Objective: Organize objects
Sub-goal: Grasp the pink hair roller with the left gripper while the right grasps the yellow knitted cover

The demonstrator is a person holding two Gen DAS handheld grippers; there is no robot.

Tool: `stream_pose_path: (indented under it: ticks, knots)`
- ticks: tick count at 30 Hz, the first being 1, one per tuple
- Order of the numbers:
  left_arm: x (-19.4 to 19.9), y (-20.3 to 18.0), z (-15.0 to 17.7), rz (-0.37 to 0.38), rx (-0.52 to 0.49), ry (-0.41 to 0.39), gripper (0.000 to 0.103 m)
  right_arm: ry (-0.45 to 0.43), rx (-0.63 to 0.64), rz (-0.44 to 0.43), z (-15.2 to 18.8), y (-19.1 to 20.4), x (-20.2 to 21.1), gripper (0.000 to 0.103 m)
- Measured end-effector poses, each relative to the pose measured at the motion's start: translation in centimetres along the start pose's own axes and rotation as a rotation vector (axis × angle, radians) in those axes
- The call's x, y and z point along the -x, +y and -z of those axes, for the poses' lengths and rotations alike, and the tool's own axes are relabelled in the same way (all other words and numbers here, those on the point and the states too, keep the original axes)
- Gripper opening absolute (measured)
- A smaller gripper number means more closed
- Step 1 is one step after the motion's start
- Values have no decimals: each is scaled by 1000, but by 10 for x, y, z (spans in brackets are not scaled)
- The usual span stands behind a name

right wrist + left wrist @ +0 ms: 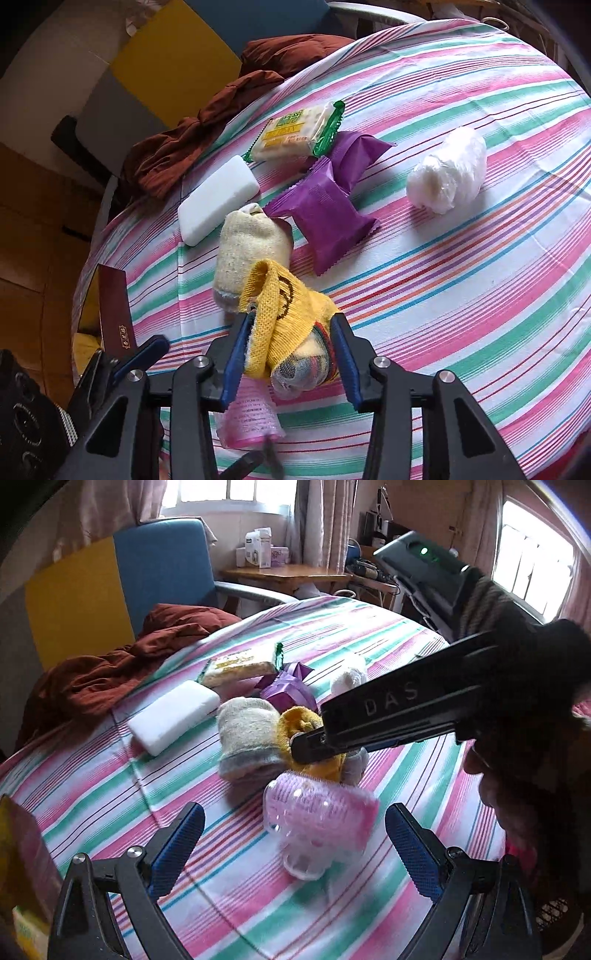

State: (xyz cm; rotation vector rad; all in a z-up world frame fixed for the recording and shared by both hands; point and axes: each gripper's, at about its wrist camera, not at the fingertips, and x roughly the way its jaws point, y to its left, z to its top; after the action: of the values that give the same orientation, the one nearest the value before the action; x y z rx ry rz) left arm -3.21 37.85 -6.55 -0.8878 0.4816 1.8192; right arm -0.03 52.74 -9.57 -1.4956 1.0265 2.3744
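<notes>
Barely begun: right gripper [291, 354] clamps the yellow knitted smiley sock [284, 306] at lower centre; left gripper [295, 845] gapes, empty, w/ the pink ribbed plastic roller [317, 819] between its fingers, untouched. Soap, snack packs etc. lie unsorted.

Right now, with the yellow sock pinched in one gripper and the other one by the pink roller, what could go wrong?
The right gripper grips the yellow sock, which leans on the beige sock, so lifting might drag that one along. The pink hair roller lies on its side between the open left gripper fingers; a nudge could roll it across the striped cloth.
</notes>
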Motion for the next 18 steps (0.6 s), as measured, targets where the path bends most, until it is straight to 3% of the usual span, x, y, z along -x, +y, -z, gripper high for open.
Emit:
stream_pose_path:
  ticks: [4,8,11,14,18]
  knots:
    - [-12,-1,-6,26,-15,-2,97,2,-7,0,-1,-1,-1,44]
    - [-23,-2,-11,58,-18,20,86,5,-12,3,-3,-3,-2,44]
    - [-27,-8,-9,83,-25,41,72,7,-3,13,-3,-2,-3,44]
    - [-25,-13,-4,78,-39,37,72,-2,27,37,-3,2,-3,38]
    - [-15,-9,1,85,22,19,71,-33,21,65,-4,0,1,28]
